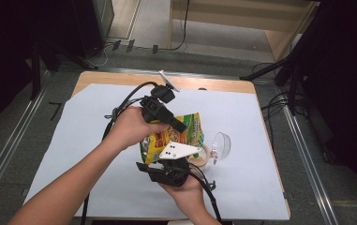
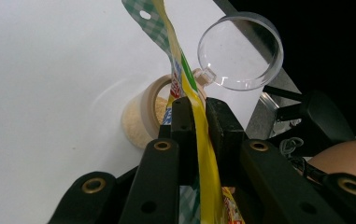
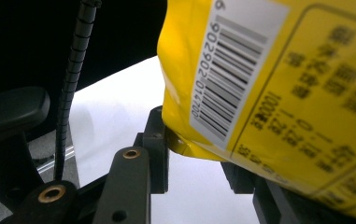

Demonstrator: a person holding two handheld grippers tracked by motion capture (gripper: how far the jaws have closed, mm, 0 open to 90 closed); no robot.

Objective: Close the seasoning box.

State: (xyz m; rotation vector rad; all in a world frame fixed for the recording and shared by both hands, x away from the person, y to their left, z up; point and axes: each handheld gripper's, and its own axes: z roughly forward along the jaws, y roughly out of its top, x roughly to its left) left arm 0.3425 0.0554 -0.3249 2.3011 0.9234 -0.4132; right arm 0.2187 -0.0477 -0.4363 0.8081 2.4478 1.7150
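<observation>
A yellow and green snack bag (image 1: 182,136) is held up over the white sheet between both grippers. My left gripper (image 1: 182,127) comes in from the upper left, and in the left gripper view its jaws (image 2: 199,109) are shut on the bag's thin yellow edge (image 2: 185,79). My right gripper (image 1: 164,161) comes from below under its grey plate. Its jaws (image 3: 196,154) are closed around the bag's lower corner (image 3: 278,93) beside the barcode, with the far jaw partly hidden. Under the bag stands a small jar of pale powder (image 2: 143,116), its clear flip lid (image 2: 240,51) open.
The jar (image 1: 199,158) and its lid (image 1: 221,145) stand right of centre on the white sheet (image 1: 96,140), which covers a wooden table (image 1: 120,77). Black cables trail from both grippers. Dark stands and floor cables surround the table.
</observation>
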